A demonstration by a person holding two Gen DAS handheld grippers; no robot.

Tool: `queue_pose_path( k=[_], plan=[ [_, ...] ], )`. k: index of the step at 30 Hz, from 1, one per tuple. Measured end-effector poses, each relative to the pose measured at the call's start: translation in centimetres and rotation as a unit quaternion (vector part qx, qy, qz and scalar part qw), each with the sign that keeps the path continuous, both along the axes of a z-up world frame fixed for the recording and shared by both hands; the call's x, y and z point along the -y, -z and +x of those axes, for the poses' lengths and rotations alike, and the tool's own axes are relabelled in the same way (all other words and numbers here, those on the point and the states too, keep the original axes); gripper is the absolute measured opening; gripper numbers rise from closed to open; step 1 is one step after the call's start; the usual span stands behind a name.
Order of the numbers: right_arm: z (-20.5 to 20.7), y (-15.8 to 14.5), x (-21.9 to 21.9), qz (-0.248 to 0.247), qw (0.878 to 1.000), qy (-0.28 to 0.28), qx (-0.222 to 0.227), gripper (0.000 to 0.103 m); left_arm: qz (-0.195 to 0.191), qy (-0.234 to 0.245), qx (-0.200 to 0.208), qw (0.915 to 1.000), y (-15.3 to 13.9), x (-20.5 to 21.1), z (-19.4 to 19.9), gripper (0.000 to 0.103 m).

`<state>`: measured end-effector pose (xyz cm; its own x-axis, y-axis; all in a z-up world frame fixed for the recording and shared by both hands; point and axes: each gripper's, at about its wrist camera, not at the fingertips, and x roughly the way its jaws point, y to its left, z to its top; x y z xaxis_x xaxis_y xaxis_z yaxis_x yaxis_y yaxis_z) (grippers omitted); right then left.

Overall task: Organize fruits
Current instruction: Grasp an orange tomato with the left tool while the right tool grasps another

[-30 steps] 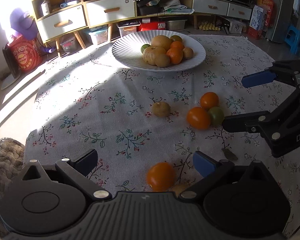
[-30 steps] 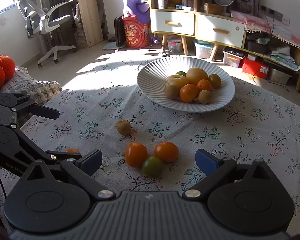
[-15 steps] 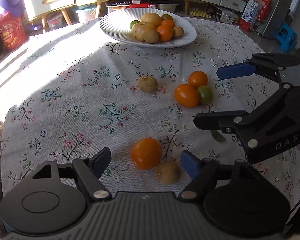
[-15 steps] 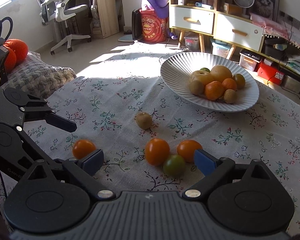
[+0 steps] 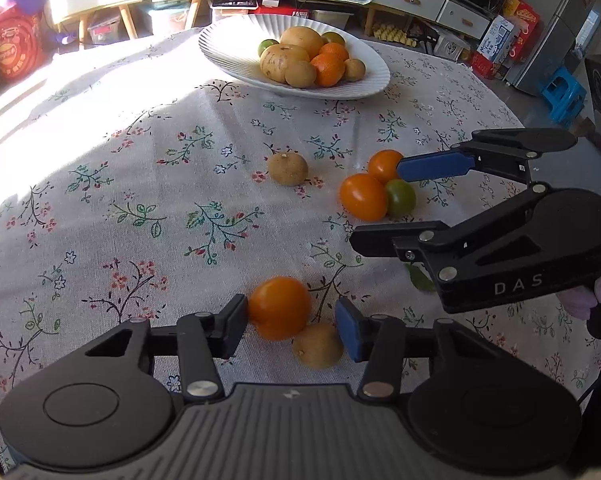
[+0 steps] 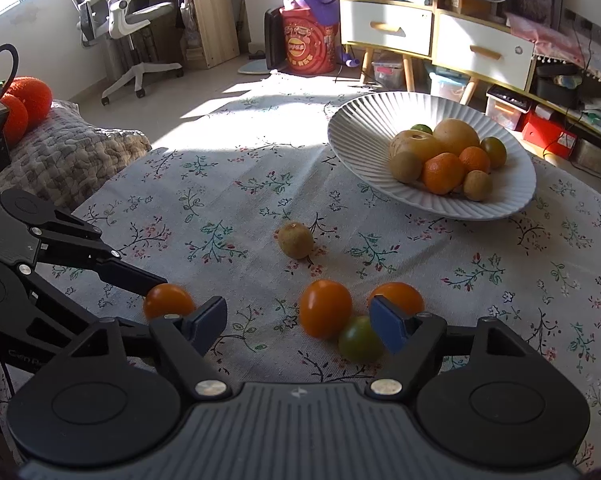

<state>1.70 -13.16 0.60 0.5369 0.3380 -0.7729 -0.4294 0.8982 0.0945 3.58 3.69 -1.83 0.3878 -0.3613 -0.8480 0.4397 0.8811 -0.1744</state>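
An orange tomato lies on the flowered tablecloth between the pads of my left gripper. Its jaws are closing: the left pad touches the tomato and the right pad is still apart from it. A small brown fruit sits just below that right pad. My right gripper is also closing, around an orange tomato and a green tomato, with no pad pressing. A second orange tomato lies behind its right pad. A white ribbed plate at the back holds several fruits.
Another brown fruit lies alone mid-table. A green leaf sits under the right gripper. A quilted cushion with orange balls adjoins the table's left edge. Drawers, a fan and an office chair stand beyond the table.
Both grippers' jaws have narrowed. My left gripper tipped down over the orange tomato, which now sits between its pads. The right gripper edged forward around the tomato cluster.
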Motion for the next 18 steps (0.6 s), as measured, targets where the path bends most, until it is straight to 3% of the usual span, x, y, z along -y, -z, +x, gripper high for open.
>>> queue_pose_path(
  k=[3,7,18],
  plan=[
    [0.19,0.1,-0.1,-0.003,1.0,0.0,-0.002,0.072,-0.012,-0.007,-0.004,0.9999,0.12,-0.35,0.27,0.034],
    [0.3,0.15,-0.24,-0.005,1.0,0.0,0.0,0.07,-0.021,-0.022,-0.011,0.9995,0.25,-0.81,0.75,0.023],
    [0.87,0.82,-0.89,-0.025,1.0,0.004,-0.005,0.053,-0.015,-0.016,-0.006,0.9997,0.08,-0.81,0.45,0.022]
  ],
)
